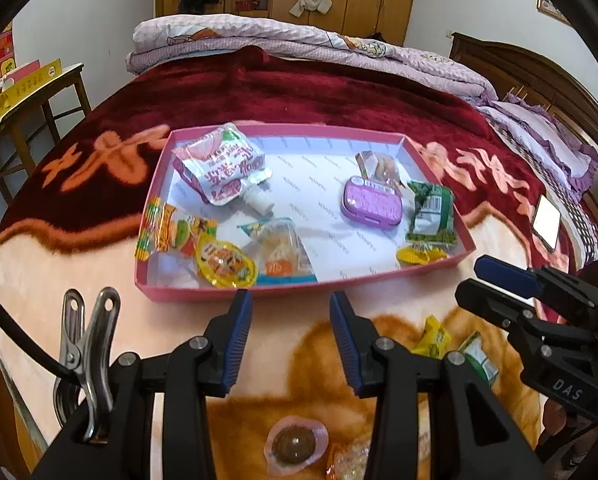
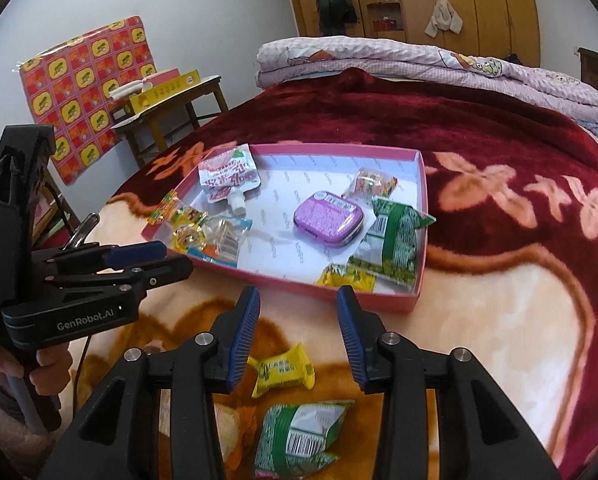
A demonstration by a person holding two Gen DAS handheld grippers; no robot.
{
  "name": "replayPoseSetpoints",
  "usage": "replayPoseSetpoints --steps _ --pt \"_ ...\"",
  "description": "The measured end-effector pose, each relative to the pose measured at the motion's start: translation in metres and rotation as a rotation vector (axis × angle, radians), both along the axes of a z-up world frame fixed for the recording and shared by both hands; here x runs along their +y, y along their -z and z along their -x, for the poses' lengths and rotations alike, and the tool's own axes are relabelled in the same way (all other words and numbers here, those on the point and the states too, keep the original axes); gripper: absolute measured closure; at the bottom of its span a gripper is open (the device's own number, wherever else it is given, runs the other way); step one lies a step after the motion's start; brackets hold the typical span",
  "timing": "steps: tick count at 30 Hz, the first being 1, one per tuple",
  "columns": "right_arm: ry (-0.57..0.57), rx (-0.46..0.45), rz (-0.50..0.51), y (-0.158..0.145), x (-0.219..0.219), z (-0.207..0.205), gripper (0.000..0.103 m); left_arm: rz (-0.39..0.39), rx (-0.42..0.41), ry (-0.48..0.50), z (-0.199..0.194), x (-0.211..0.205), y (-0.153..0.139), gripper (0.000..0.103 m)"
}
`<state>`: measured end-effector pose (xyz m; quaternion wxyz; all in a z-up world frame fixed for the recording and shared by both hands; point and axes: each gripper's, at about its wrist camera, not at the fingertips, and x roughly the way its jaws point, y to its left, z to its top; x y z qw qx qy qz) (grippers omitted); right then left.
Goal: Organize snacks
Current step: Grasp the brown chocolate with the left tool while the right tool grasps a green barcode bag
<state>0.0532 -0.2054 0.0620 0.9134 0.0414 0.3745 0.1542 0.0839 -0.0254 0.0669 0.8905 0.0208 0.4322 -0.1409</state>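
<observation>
From my feed there's a red and cream floral blanket (image 2: 499, 128) over the bed, a folded lilac quilt (image 1: 299, 40) at the far end — wooden wardrobe (image 2: 479, 0) behind it, phone (image 1: 547, 222) glowing near the pillow (image 1: 547, 140), small wooden surface (image 2: 171, 108) off left.

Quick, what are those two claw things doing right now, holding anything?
Left gripper: open, holding nothing.
Right gripper: open, holding nothing.

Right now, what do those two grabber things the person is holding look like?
Both are black plastic. The left gripper and right gripper each have two fingers with ribbed blue pads and round silver bolts. The left one's side says GenRobot.AI in white; the right one's says DAS. A silver metal clip pins a black cable to the left one.
</observation>
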Motion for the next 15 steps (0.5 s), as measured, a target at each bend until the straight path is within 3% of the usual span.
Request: replayPoseSetpoints --steps 15 --pt "0.018 0.065 -0.004 0.014 -0.007 0.017 0.062 -0.035 0.079 0.049 0.026 -0.005 0.012 0.06"
